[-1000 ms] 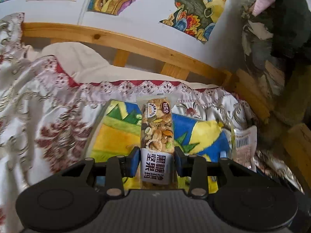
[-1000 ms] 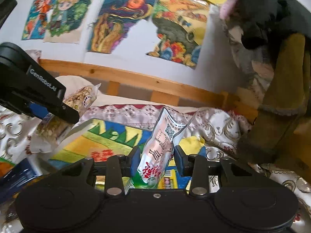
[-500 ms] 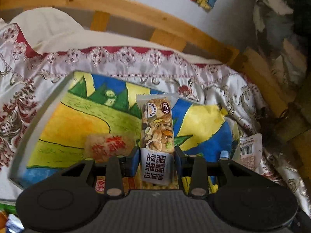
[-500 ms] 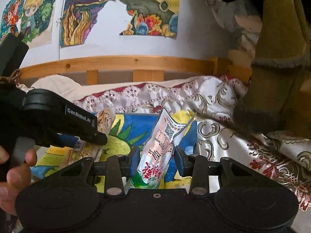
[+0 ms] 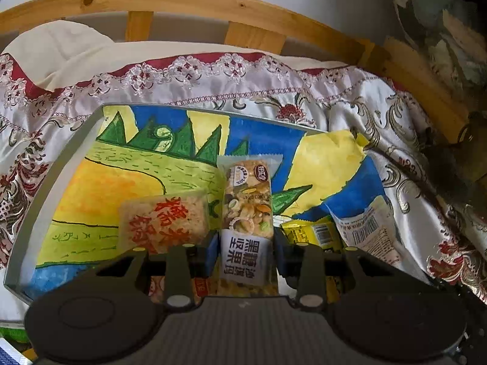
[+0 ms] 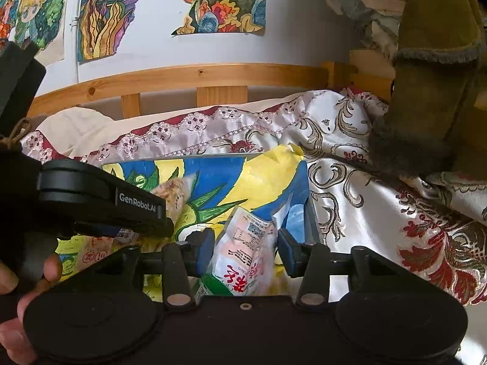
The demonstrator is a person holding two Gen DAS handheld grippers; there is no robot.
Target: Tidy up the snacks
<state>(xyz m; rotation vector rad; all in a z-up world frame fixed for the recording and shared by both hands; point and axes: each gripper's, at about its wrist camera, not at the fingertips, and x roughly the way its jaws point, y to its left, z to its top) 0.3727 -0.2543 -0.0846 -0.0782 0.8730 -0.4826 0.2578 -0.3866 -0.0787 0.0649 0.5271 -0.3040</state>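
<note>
Both hands have dropped over the shallow grey tray lined with a bright painted landscape [image 5: 61, 164] since a second ago, and the right gripper [image 6: 243, 248] is opening, its pads now clear of the pink-and-white crinkled snack pouch [image 6: 245, 252] standing between them. The left gripper [image 5: 246, 254] pinches the long clear-wrapped nut bar [image 5: 247, 210] by its near end, long axis pointing straight ahead over the tray. The pouch sits nearer the tray's right wall, the bar nearer the middle beside a square rice-cake packet with red lettering [image 5: 164, 222].
</note>
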